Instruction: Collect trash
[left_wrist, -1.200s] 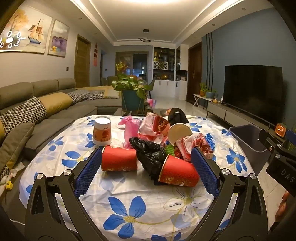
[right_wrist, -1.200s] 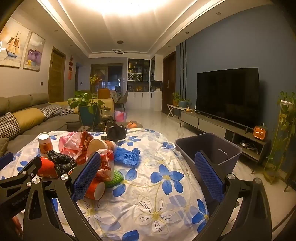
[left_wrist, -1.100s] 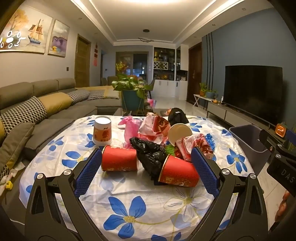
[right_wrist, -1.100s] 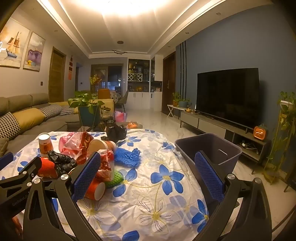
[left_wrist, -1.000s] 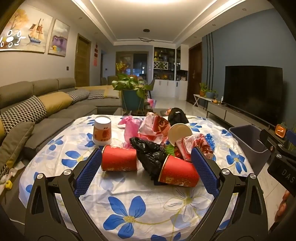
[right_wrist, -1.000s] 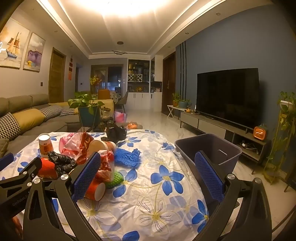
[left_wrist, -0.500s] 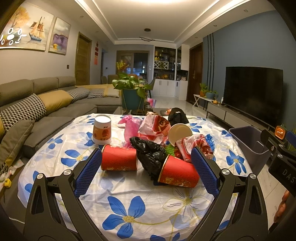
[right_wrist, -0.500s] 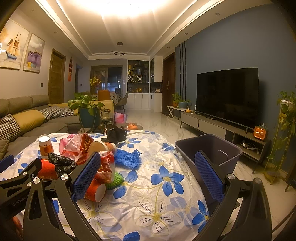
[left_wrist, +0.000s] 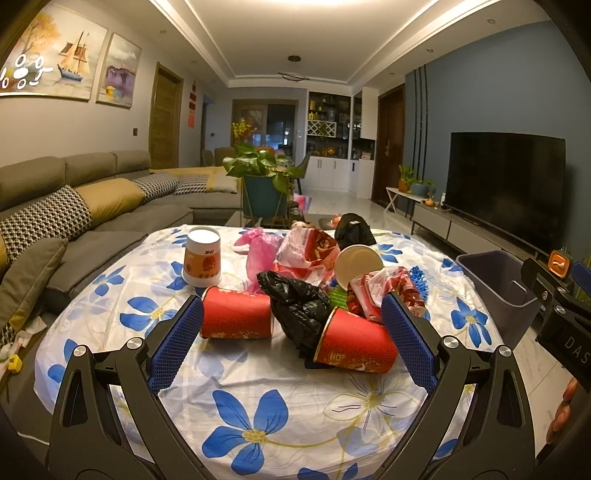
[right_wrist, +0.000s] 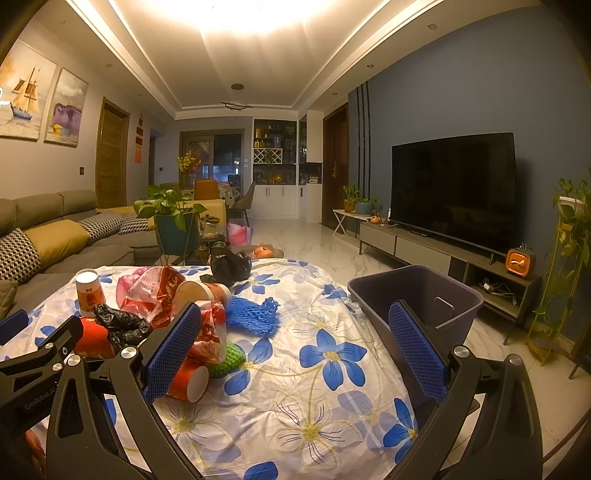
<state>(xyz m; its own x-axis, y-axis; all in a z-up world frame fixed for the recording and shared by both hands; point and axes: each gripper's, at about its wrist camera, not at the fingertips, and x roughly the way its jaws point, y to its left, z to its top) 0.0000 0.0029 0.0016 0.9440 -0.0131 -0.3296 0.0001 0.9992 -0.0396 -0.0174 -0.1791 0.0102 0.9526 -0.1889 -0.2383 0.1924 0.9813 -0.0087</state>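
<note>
A pile of trash lies on the round table with the flowered cloth (left_wrist: 258, 413). Two red paper cups lie on their sides, one on the left (left_wrist: 236, 318) and one on the right (left_wrist: 356, 346), with a crumpled black bag (left_wrist: 299, 306) between them. Red and pink wrappers (left_wrist: 306, 251), a white-lidded cup (left_wrist: 203, 256) and a blue net (right_wrist: 251, 315) lie further back. My left gripper (left_wrist: 291, 349) is open and empty, just short of the cups. My right gripper (right_wrist: 295, 350) is open and empty over the cloth. A grey bin (right_wrist: 413, 301) stands at the table's right edge.
A grey sofa (left_wrist: 74, 206) runs along the left. A potted plant (left_wrist: 264, 184) stands behind the table. A television (right_wrist: 452, 190) on a low cabinet lines the right wall. A tall plant stand (right_wrist: 565, 258) is at the far right.
Both grippers have risen slightly and edged forward; the trash and the bin have not moved.
</note>
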